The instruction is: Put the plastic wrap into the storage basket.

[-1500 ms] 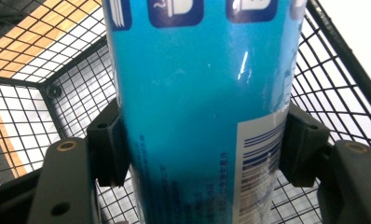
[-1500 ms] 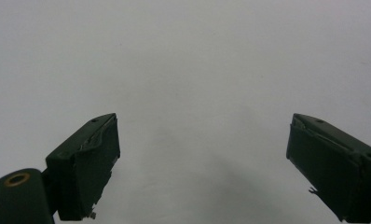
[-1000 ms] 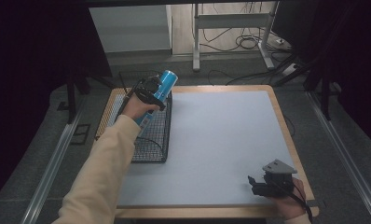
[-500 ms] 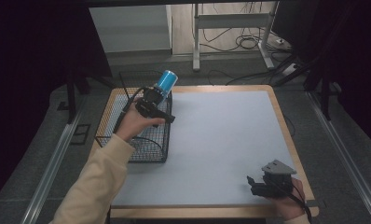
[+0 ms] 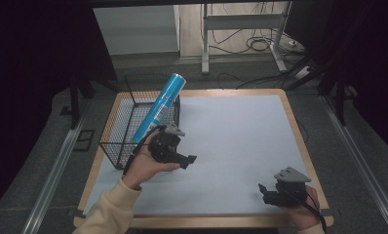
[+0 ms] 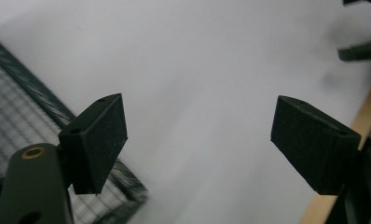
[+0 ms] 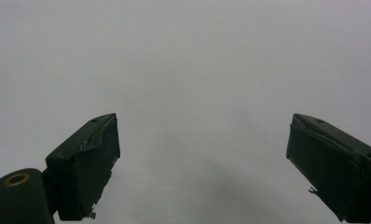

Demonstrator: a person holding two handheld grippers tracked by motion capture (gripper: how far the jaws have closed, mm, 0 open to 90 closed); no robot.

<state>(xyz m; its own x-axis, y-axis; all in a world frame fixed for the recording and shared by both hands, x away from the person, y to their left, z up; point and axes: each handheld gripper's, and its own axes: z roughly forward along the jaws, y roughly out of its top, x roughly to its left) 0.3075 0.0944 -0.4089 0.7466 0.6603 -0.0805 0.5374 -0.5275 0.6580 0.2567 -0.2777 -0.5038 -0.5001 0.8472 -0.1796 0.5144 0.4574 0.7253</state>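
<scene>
Nearest, the right gripper (image 5: 266, 191) rests at the table's (image 5: 241, 146) front edge, jaws spread with nothing between them. Farther in, the left gripper (image 5: 188, 159) hovers over the white surface just beside the wire basket (image 5: 115, 127); its jaws have just been closing a little yet stand wide and empty. The blue can (image 5: 159, 106) leans tilted inside the basket, just behind that gripper, apart from its jaws.
</scene>
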